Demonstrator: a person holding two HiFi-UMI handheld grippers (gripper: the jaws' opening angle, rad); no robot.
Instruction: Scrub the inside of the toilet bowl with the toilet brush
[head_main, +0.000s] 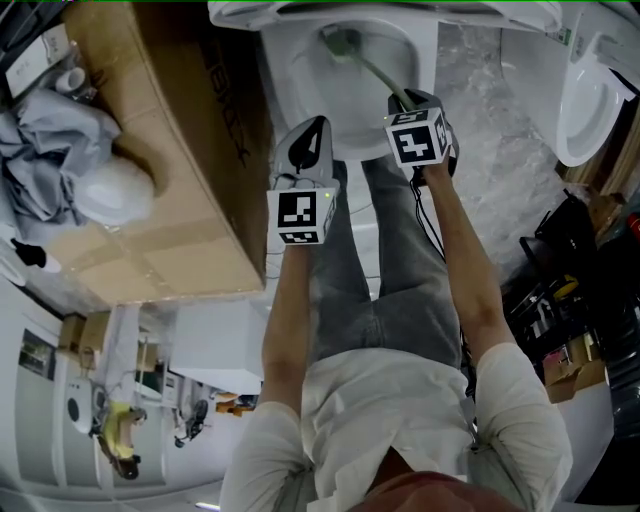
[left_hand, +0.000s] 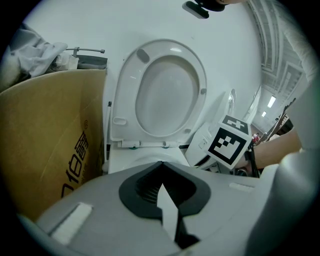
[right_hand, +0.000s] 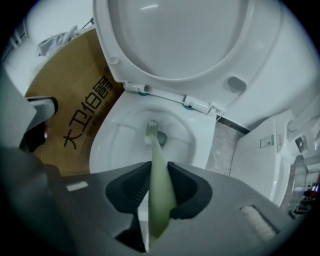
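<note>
The white toilet bowl (head_main: 305, 75) is open, its seat and lid (right_hand: 185, 35) raised. A pale green toilet brush (right_hand: 159, 190) runs from my right gripper (right_hand: 152, 200) down into the bowl (right_hand: 117, 137). Its bristle head (right_hand: 151, 130) rests near the drain at the bottom. In the head view the brush handle (head_main: 380, 75) slants from the right gripper (head_main: 405, 100) to the head (head_main: 340, 42). That gripper is shut on the handle. My left gripper (head_main: 312, 135) hovers at the bowl's front rim, shut and holding nothing. Its view faces the raised seat (left_hand: 165, 90) over its own jaws (left_hand: 161, 187).
A large brown cardboard box (head_main: 150, 150) stands close to the toilet's left side, with grey cloth (head_main: 45, 150) on top. A second white fixture (head_main: 590, 100) is at the right, beyond a marbled floor strip (head_main: 500, 150). The person's legs (head_main: 390, 270) stand just before the bowl.
</note>
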